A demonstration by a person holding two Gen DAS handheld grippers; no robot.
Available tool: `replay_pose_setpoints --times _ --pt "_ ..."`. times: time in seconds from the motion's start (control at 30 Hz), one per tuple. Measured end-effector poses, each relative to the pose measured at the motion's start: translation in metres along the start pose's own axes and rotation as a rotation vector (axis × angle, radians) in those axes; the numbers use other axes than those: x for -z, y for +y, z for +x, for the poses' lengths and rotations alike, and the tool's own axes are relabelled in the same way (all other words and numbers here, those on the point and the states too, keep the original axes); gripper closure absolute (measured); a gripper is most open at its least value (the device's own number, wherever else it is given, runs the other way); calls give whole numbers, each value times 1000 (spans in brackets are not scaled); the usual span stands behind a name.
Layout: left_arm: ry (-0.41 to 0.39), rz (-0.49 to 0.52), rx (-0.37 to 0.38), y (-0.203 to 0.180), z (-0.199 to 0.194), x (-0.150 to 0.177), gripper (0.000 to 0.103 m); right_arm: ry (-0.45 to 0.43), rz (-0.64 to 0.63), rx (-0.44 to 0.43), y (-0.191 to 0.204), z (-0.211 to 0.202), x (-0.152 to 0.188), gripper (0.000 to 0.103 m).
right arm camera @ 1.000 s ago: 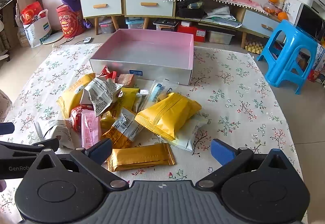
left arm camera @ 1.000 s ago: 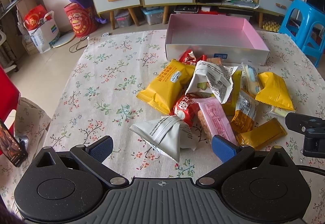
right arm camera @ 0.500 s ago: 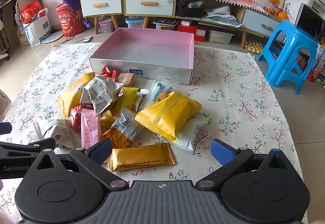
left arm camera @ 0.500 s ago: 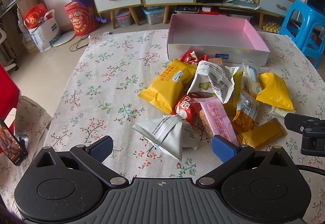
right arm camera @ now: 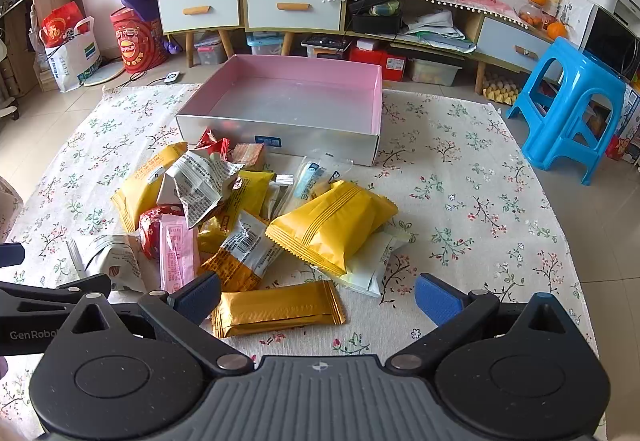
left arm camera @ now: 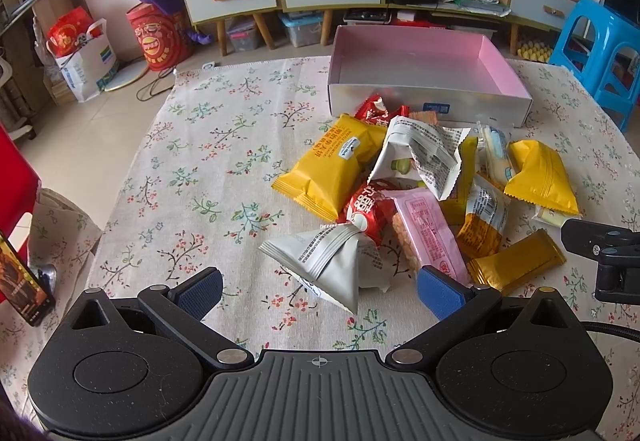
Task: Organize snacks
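Both the left gripper (left arm camera: 318,291) and right gripper (right arm camera: 318,297) gape wide, holding nothing; snack pile (right arm camera: 248,217) lies at 12 o'clock.

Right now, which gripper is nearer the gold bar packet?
Right. The right gripper is open with the gold bar packet lying just ahead between its fingers. The left gripper sits further left, facing the grey triangular packet.

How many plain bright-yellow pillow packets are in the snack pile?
2. One yellow packet lies on the pile's left side near the pink box; the other yellow packet lies on the right side, atop a pale wrapper. More could be buried underneath.
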State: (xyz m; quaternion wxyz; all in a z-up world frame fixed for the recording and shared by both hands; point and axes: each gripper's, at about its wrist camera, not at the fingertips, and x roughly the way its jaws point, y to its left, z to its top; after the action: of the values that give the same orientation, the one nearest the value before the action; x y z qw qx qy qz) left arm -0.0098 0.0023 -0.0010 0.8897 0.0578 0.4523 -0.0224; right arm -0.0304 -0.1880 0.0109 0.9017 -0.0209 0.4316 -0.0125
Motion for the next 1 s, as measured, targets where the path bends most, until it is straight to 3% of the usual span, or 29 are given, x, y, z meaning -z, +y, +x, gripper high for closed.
replay_pose_setpoints --times 0.77,1.0 --pt "-5 9 0 1 1 4 0 0 4 6 -1 1 0 8" --pt "-52 50 8 6 -2 0 0 -29 16 9 -9 1 -8 8"
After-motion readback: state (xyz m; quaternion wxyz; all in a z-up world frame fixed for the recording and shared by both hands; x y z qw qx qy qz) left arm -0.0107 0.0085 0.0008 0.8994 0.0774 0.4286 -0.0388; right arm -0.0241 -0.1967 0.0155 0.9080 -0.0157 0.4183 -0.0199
